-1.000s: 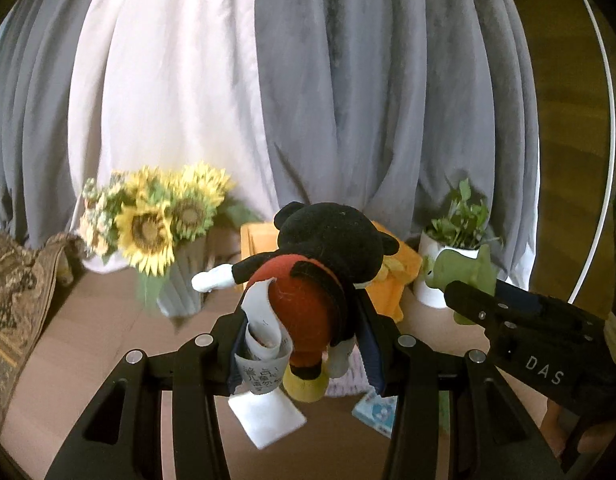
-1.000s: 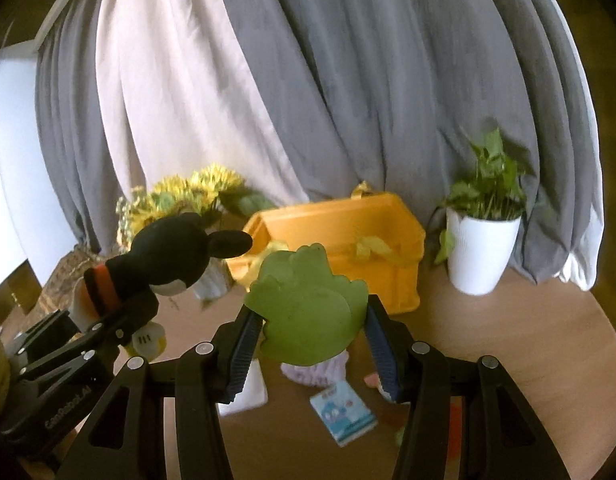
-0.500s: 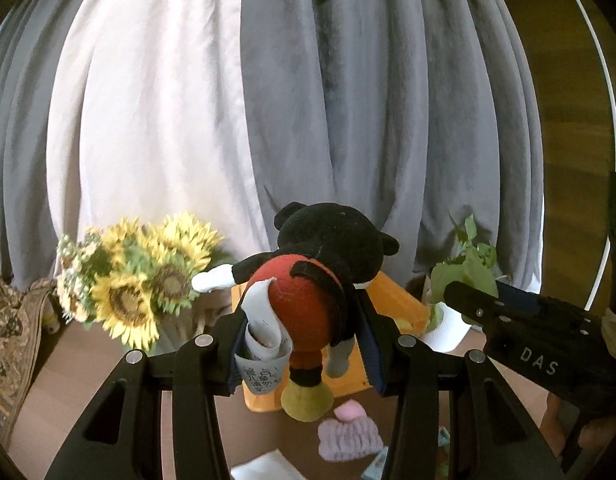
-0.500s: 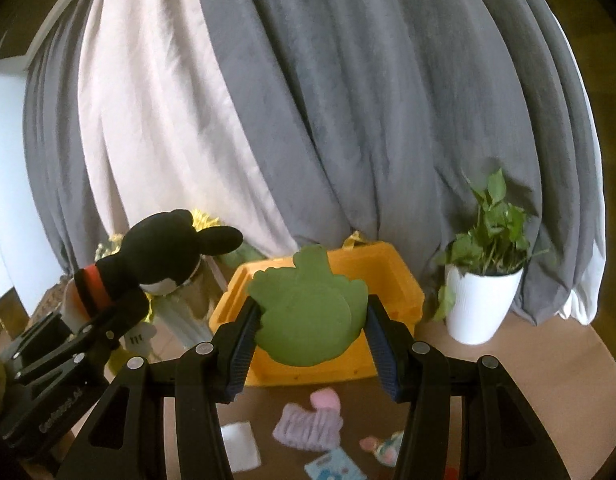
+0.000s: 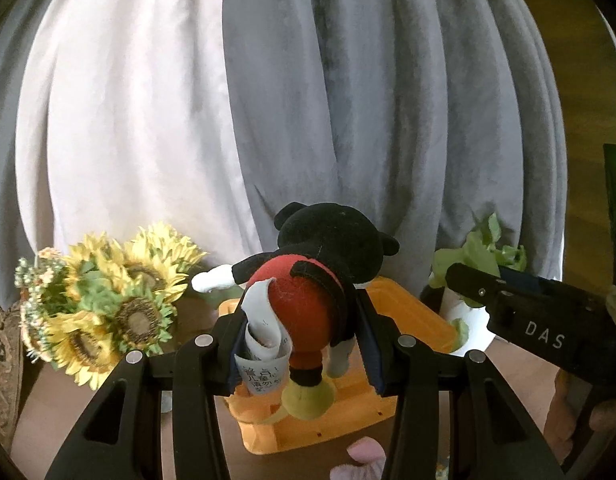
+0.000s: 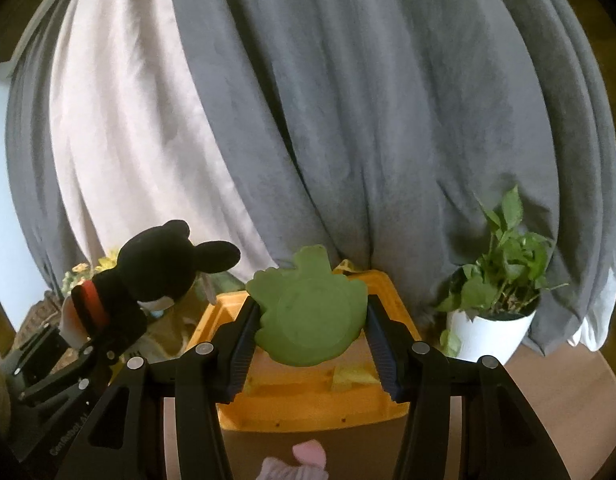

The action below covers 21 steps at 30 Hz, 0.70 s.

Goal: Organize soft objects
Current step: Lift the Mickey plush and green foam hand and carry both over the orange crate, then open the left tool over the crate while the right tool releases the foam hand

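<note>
1. Two curtains fill the background, a grey curtain (image 6: 387, 120) and a pale curtain (image 5: 128, 120), hanging in folds behind everything.
2. One orange bin (image 6: 308, 400) sits on the brown table (image 6: 547, 420), below both raised toys; something yellow lies inside it.
3. Sunflowers (image 5: 120, 312) stand left of the bin, and a plant (image 6: 503, 264) in a white pot stands right of it.
4. Left gripper (image 5: 304, 344) is closed on the mouse (image 5: 319, 280), its dark pads pressed against the toy's sides.
5. Mouse: a plush with black head and round ears, red body, black strap, white glove on an outstretched arm and yellow shoes hanging down. A curled white label with printed characters sticks out at its left side. It hangs in the air above the bin's near-left part.
6. Right gripper (image 6: 309, 332) is closed on the green toy (image 6: 308, 316), pads against both its edges.
7. Green toy: soft, flat, matte, with a scalloped outline, a knob on top and a faint round patch in its middle. It is held up over the bin.
8. One pink knit piece (image 6: 296, 464) with a pompom lies on the table in front of the bin.
</note>
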Available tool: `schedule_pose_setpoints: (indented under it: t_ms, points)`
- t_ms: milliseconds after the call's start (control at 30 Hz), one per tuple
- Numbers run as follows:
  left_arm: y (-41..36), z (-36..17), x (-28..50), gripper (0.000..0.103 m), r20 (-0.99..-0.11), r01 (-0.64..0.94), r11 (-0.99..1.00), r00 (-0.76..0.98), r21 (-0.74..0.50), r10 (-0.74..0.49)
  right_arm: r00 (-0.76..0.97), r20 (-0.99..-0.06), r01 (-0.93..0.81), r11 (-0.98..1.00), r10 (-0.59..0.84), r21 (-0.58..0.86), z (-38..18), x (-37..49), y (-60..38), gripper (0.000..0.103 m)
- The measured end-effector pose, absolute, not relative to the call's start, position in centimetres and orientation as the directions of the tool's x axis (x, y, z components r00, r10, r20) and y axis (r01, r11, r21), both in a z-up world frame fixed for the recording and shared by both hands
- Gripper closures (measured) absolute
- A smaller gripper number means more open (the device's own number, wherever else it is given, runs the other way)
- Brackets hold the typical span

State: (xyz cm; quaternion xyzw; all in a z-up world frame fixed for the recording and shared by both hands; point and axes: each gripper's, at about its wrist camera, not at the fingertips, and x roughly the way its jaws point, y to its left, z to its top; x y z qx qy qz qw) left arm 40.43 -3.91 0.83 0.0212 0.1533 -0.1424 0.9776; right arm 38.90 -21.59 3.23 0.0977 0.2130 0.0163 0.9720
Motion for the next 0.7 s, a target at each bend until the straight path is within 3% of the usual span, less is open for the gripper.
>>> schedule_pose_setpoints:
  t_ms: [700]
  points:
    - [-6.2, -6.2, 51.7, 0.057, -0.505, 0.355, 0.935, 0.806, -0.005, -0.309, 0.821, -0.570, 0.091, 0.981, 0.024, 0.172, -2.9, 49.4, -22.4, 0.050]
